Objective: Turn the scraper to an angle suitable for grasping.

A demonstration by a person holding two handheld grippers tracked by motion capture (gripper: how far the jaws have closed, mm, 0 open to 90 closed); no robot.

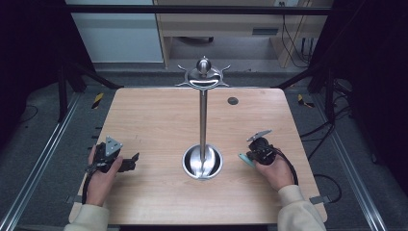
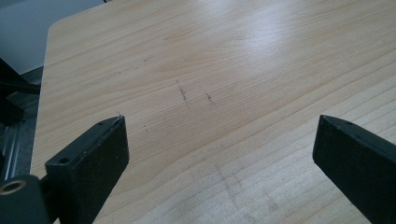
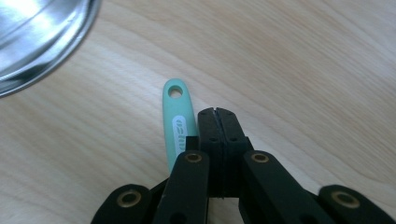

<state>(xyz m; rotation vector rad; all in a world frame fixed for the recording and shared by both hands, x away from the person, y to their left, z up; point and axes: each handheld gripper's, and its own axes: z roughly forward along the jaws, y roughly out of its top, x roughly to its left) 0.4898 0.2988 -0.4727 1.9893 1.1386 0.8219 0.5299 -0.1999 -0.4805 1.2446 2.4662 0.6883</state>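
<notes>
Black fingers of the right gripper are pressing flat against each other at the bottom of the right gripper view, with nothing showing between their tips; a mint-green handle is lying just beside them on the table, its far end rounded and pierced by a small hole, a white oval label sitting along its smooth plastic face; whether the fingers are touching it lower down I cannot tell. From above, that handle is resting on the table's right half, between the right gripper and the shiny bowl.

To take the handle well, the fingers are probably needing to part first, then straddle the narrow shaft across its width and below the hole, leaving the hole free; slick plastic is likely calling for a firm, square pinch.

Farther out, the bowl is gleaming as polished metal, round and shallow; a thin steel pole is rising upright from it, carrying a domed cap with curling hooks. Well apart on the left, the left gripper is idling with its fingers spread wide over bare, pale wood grain, holding nothing.
</notes>
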